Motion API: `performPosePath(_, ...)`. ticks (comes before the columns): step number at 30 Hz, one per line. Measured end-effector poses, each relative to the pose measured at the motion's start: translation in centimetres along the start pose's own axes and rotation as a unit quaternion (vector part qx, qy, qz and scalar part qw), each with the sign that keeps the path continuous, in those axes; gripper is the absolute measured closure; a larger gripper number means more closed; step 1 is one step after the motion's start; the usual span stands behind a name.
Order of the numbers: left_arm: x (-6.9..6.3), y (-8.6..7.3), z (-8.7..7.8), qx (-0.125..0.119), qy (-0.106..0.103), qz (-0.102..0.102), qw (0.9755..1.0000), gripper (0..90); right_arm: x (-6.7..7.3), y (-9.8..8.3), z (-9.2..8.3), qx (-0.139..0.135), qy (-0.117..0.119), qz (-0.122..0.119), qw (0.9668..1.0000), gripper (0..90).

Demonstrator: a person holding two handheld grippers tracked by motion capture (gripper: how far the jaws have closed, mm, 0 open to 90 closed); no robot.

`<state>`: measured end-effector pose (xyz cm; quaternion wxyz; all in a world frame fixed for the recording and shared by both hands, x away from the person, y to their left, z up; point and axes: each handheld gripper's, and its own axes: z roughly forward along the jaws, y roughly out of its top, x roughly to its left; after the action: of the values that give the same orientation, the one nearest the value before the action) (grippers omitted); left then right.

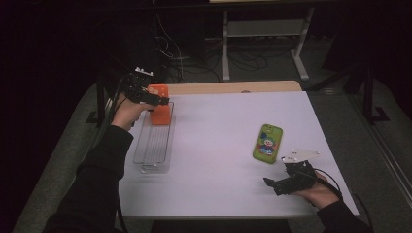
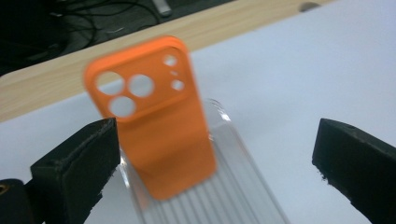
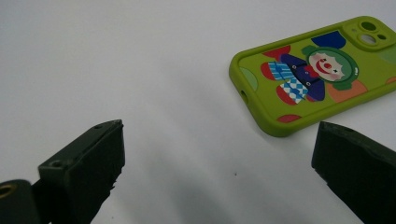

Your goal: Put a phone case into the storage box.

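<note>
An orange phone case stands tilted at the far end of a clear ridged tray, its camera cut-outs at the top. My left gripper is open around it, and the case sits close to the left jaw, blurred. A green phone case with a clown picture lies flat on the white table, right of centre. Near the table's front right, my right gripper is open just short of that case, with nothing between its jaws.
The white table top has a wooden strip along its far edge. Beyond it are a desk frame and cables on the dark floor. The tray lies lengthwise near the table's left edge.
</note>
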<state>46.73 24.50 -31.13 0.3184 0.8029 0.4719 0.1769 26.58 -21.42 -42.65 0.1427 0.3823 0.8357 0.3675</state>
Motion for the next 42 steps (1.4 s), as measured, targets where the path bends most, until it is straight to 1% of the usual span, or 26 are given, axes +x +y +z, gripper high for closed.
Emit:
performPosePath(3,-1.3,-0.8,-0.7,-0.003,-0.018,0.023,0.9996,0.4,0.1,0.0,-0.1,0.002,0.001,-0.003,1.0,2.0)
performPosePath(4,-1.8,-1.1,-0.9,-0.007,-0.026,0.024,0.9994,0.4,0.2,0.0,-0.1,0.002,0.002,-0.002,1.0,2.0)
performPosePath(6,-2.8,-1.7,-1.3,-0.011,-0.036,0.034,0.9987,0.5,0.3,0.1,-0.1,-0.001,0.003,-0.003,1.0,1.9)
performPosePath(8,-4.0,-2.2,-1.6,-0.013,-0.052,0.048,0.9974,0.4,0.4,0.2,-0.1,-0.003,0.003,-0.002,1.0,2.0)
performPosePath(9,-4.3,-2.3,-1.7,-0.015,-0.057,0.055,0.9968,0.4,0.3,0.2,-0.1,-0.004,0.003,-0.006,1.0,1.9)
performPosePath(10,-4.9,-2.5,-1.8,-0.018,-0.062,0.057,0.9963,0.4,0.4,0.2,-0.1,-0.004,0.004,-0.005,1.0,1.9)
performPosePath(13,-6.5,-3.1,-2.1,-0.02,-0.08,0.078,0.9936,0.5,0.4,0.3,0.0,0.001,0.006,-0.007,1.0,2.0)
performPosePath(17,-8.8,-3.6,-2.2,-0.025,-0.103,0.092,0.9901,0.5,0.3,0.3,0.0,0.0,0.005,-0.01,0.9999,2.0)
performPosePath(18,-9.3,-3.8,-2.2,-0.025,-0.108,0.097,0.9891,0.5,0.3,0.3,0.0,0.0,0.006,-0.007,1.0,1.9)
performPosePath(19,-9.8,-3.9,-2.1,-0.027,-0.114,0.107,0.9874,0.4,0.3,0.2,0.0,0.0,0.006,-0.006,1.0,1.9)
performPosePath(20,-10.3,-4.1,-2.0,-0.025,-0.12,0.105,0.9869,0.4,0.3,0.2,0.0,0.001,0.007,-0.003,1.0,2.0)
performPosePath(23,-11.5,-4.6,-1.8,-0.026,-0.132,0.116,0.9841,0.4,0.3,0.2,0.0,0.0,0.007,-0.004,1.0,2.0)
performPosePath(25,-12.1,-5.0,-1.5,-0.028,-0.136,0.125,0.9824,0.4,0.3,0.2,0.0,0.001,0.008,-0.006,1.0,1.9)
performPosePath(27,-12.7,-5.5,-1.2,-0.03,-0.145,0.127,0.9808,0.5,0.3,0.2,0.0,0.001,0.007,-0.009,0.9999,1.9)
performPosePath(29,-13.4,-6.1,-1.0,-0.032,-0.153,0.131,0.979,0.4,0.4,0.3,0.0,-0.001,0.007,-0.008,0.9999,2.0)
performPosePath(31,-14.1,-6.9,-0.7,-0.031,-0.161,0.132,0.9776,0.4,0.4,0.3,0.1,0.001,0.009,-0.007,0.9999,1.9)
performPosePath(32,-14.4,-7.3,-0.6,-0.035,-0.163,0.141,0.976,0.4,0.4,0.2,0.2,0.001,0.009,-0.008,0.9999,1.9)
performPosePath(33,-14.7,-7.6,-0.5,-0.035,-0.164,0.141,0.9756,0.5,0.3,0.2,0.2,-0.001,0.008,-0.01,0.9999,1.9)
performPosePath(34,-15.1,-8.2,-0.4,-0.034,-0.168,0.136,0.9757,0.5,0.4,0.3,0.2,0.002,0.01,-0.006,0.9999,1.9)
performPosePath(36,-15.6,-8.8,-0.1,-0.039,-0.172,0.143,0.974,0.5,0.3,0.4,0.1,0.002,0.01,-0.005,0.9999,1.9)
performPosePath(37,-15.9,-9.2,0.0,-0.033,-0.171,0.151,0.9731,0.5,0.3,0.4,0.1,0.0,0.009,-0.004,1.0,1.9)
performPosePath(38,-16.2,-9.7,0.1,-0.032,-0.174,0.15,0.9727,0.5,0.2,0.6,0.1,-0.002,0.01,-0.006,0.9999,1.9)
performPosePath(39,-16.4,-10.1,0.2,-0.031,-0.173,0.154,0.9722,0.5,0.2,0.7,0.1,0.0,0.011,-0.005,0.9999,2.0)
performPosePath(40,-16.7,-10.7,0.4,-0.034,-0.173,0.156,0.9717,0.5,0.2,0.8,0.1,0.0,0.01,-0.004,0.9999,1.9)
performPosePath(41,-16.9,-11.1,0.6,-0.035,-0.18,0.148,0.9719,0.5,0.2,0.9,0.1,0.005,0.01,0.0,0.9999,2.0)
performPosePath(42,-17.1,-11.5,0.7,-0.032,-0.181,0.152,0.9712,0.5,0.1,1.0,0.1,0.004,0.011,-0.004,0.9999,1.9)
